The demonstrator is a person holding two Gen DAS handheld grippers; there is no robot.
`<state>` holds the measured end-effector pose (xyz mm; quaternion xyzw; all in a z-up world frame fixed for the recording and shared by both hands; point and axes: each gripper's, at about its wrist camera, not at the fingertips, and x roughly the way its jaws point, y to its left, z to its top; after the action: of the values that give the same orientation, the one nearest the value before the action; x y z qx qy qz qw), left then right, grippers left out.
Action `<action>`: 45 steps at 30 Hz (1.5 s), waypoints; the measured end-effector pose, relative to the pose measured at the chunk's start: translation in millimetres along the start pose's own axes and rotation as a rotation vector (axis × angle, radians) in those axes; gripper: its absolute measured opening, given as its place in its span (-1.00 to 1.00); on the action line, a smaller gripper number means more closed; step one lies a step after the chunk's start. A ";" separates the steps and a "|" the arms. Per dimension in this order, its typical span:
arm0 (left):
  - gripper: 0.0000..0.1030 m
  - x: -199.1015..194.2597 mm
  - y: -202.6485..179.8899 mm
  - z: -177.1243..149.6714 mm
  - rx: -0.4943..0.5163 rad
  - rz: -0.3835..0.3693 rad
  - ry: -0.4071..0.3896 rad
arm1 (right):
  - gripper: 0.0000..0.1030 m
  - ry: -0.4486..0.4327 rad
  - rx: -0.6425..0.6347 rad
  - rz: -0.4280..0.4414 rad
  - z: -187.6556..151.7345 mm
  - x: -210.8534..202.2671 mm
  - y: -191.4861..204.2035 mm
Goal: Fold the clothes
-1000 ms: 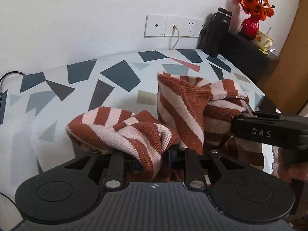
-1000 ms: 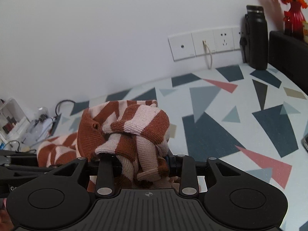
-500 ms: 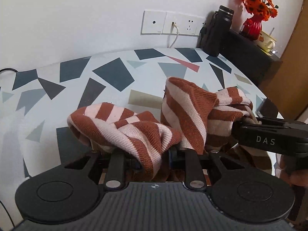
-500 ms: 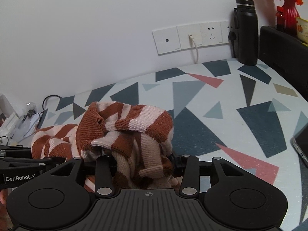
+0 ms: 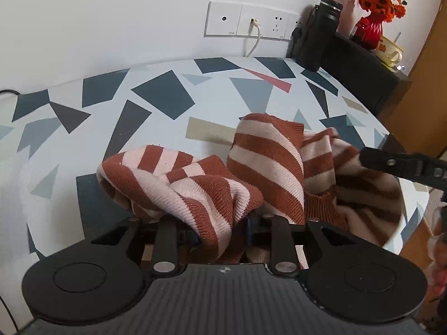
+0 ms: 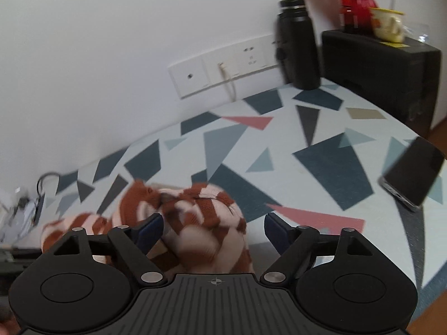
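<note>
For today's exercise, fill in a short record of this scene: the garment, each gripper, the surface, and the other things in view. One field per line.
garment: striped sweater, rust and pale pink, bunched in a heap, not yet folded
left gripper: shut on the sweater
right gripper: open, fingers spread either side of the cloth
surface: table with a geometric pattern
by the wall: black bottle, wall sockets with a cable plugged in
right side: phone lying at the table edge
far corner: red vase of orange flowers, mug on a black box
</note>
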<state>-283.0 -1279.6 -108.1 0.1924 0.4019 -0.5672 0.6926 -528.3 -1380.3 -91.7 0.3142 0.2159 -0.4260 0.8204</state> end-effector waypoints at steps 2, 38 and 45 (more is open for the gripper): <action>-0.31 -0.3 6.7 -0.5 -0.021 -0.015 0.004 | 0.57 -0.012 0.002 -0.019 -0.3 -8.6 0.3; 0.87 -75.0 79.3 -14.3 -0.051 -0.083 -0.169 | 0.98 -0.017 -0.127 -0.017 29.8 -48.5 112.1; 0.95 -87.9 65.5 -8.2 -0.160 0.055 -0.290 | 0.99 -0.004 -0.295 0.187 101.9 -15.0 106.1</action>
<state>-227.1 -1199.6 -57.4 0.0637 0.3362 -0.5358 0.7719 -439.1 -1396.4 25.1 0.2080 0.2444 -0.3123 0.8941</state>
